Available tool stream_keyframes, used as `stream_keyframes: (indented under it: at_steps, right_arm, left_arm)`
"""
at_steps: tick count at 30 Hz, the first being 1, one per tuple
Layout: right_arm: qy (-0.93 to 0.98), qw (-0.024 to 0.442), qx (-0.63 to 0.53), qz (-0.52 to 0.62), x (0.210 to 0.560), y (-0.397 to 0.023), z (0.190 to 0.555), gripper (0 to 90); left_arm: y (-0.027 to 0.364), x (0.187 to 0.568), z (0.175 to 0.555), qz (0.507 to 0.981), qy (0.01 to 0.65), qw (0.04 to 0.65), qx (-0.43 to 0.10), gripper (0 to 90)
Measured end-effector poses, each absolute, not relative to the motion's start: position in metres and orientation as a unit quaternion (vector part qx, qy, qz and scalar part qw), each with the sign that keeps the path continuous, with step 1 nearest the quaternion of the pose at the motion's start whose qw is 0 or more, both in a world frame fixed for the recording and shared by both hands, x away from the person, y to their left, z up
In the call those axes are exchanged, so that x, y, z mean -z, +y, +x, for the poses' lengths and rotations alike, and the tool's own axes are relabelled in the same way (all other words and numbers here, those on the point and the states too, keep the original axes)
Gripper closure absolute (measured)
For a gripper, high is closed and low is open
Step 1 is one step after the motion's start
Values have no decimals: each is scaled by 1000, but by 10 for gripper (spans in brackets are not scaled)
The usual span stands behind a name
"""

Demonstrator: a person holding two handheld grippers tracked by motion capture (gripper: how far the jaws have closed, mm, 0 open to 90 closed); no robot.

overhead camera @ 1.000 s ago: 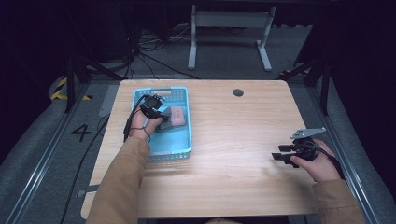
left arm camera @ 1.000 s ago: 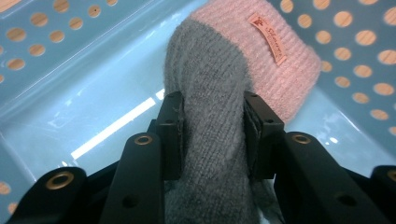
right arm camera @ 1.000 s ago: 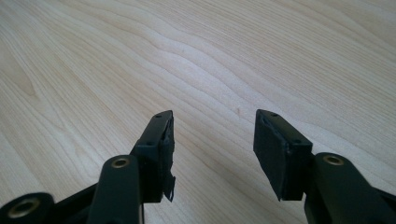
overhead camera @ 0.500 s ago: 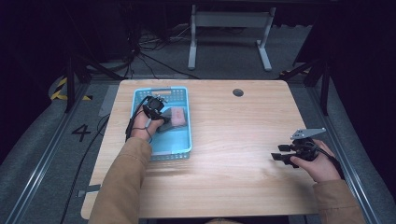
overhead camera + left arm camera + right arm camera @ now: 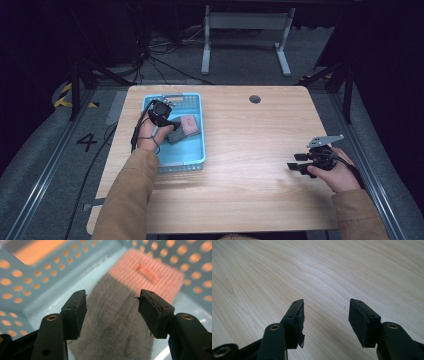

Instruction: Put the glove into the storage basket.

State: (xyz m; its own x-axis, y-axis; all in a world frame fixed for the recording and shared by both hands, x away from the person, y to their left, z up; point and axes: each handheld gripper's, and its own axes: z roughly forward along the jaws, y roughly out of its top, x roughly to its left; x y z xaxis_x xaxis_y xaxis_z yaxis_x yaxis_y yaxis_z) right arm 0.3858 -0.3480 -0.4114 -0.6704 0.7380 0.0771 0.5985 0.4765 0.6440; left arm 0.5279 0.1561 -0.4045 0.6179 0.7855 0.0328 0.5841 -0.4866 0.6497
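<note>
Blue perforated basket (image 5: 197,159) holding grey-and-pink sock (image 5: 117,315), left tongs (image 5: 112,306) just opening wide above sock, gripping nothing, right tongs (image 5: 325,315) wide, empty, over worktop (image 5: 250,150)

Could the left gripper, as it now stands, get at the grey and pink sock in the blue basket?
Probably yes. The left gripper has just been opening its jaws directly over the sock, which lies flat in the basket with nothing covering it.

bright table, dark surroundings, blurred close-ups
</note>
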Motion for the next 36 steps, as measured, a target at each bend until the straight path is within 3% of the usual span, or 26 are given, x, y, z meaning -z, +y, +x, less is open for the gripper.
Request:
stream_keyframes:
  at_steps: [13, 24, 36]
  right_arm:
    - [865, 100, -333, 361, 407, -323, 404, 466]
    - [873, 91, -330, 347, 408, -308, 417, 461]
    - [876, 84, -323, 349, 413, -306, 420, 457]
  left_arm:
    - [145, 363, 479, 832, 375, 382, -145, 399]
    - [130, 336, 417, 849, 304, 410, -139, 418]
    - [119, 359, 360, 866, 256, 416, -109, 410]
